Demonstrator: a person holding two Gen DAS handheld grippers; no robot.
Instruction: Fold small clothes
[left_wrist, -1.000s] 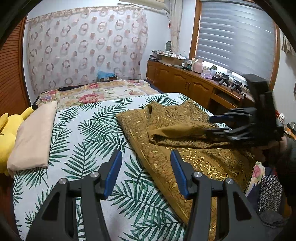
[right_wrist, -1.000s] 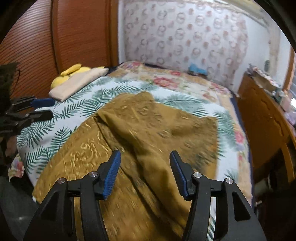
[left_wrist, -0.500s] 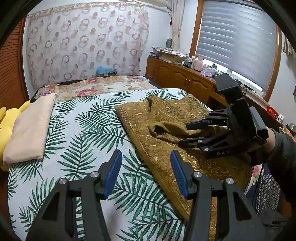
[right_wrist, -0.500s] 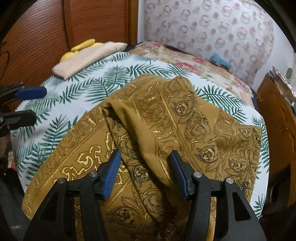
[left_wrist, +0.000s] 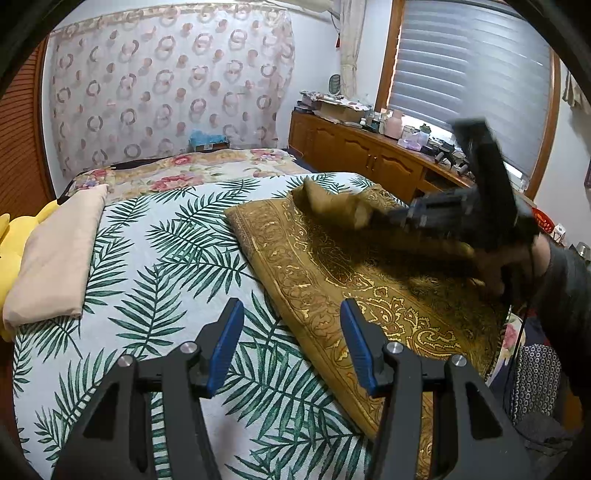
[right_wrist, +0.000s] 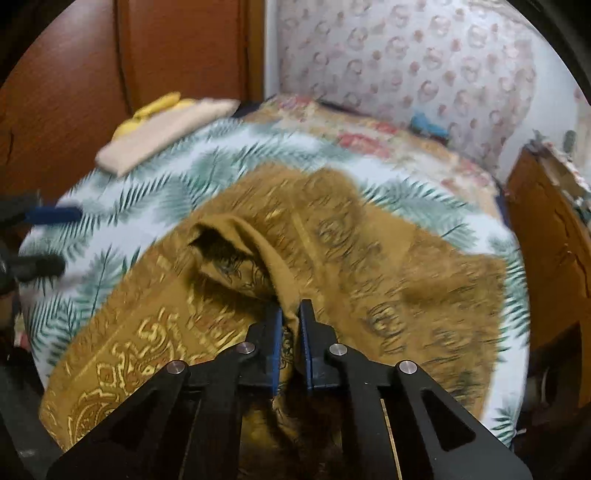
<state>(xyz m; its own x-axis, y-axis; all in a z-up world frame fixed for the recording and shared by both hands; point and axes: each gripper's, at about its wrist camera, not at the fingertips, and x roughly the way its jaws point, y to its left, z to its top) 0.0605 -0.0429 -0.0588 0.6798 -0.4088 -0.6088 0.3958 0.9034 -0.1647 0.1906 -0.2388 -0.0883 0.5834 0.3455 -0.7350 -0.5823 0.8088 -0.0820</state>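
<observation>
A mustard-gold patterned cloth lies spread on the right half of the bed, also in the right wrist view. My right gripper is shut on a folded-over edge of the cloth and lifts it a little off the rest. In the left wrist view it shows blurred over the cloth's far part. My left gripper is open and empty, above the palm-leaf bedspread just left of the cloth's near edge. Its blue pads show at the left of the right wrist view.
A folded beige cloth and a yellow plush toy lie at the bed's left side. A wooden cabinet with clutter runs along the right wall under the window. A dark bag sits at the bed's right foot.
My right gripper has closed on the cloth's folded edge and is pulling it up. The left gripper stays open and has shifted only slightly.
</observation>
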